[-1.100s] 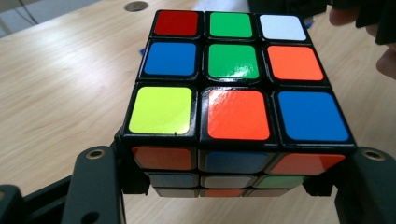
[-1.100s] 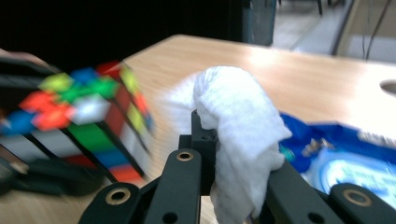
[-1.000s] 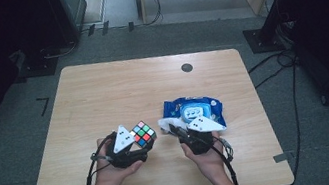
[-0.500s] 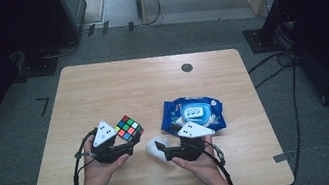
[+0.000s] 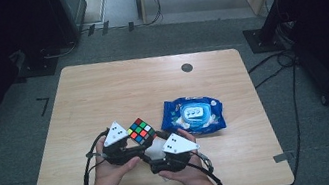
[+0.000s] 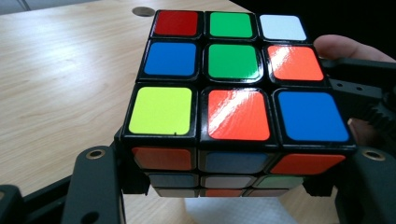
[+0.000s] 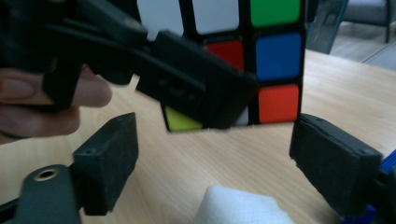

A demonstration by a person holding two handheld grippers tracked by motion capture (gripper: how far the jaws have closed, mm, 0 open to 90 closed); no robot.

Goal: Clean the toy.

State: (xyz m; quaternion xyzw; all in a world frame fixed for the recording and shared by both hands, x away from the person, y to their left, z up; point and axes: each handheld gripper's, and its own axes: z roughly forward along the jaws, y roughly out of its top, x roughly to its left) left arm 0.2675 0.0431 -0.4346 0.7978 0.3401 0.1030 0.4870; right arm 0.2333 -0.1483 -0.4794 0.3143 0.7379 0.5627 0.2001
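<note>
A scrambled Rubik's cube [image 5: 141, 131] is clamped in my left gripper [image 5: 139, 141], just above the table near its front edge. In the left gripper view the cube [image 6: 233, 84] sits between both black jaws, green-centred face up. My right gripper [image 5: 155, 147] is just right of the cube and points at it. Its jaws [image 7: 219, 158] stand wide apart and have just been closing a little, with nothing pressed between them. The cube [image 7: 275, 60] and the left gripper's jaw are just beyond their tips. A white wipe [image 7: 236, 207] lies on the table below.
A blue pack of wet wipes [image 5: 192, 115] lies right of the cube, close behind my right hand. The wooden table [image 5: 101, 93] has a small round dark cap [image 5: 187, 67] near its far edge. Cables run over the floor on the right.
My right gripper left the wipes pack, moved left toward the cube and opened its jaws. A white wipe showed beside it half a second ago. The left gripper still holds the cube, barely moved.
</note>
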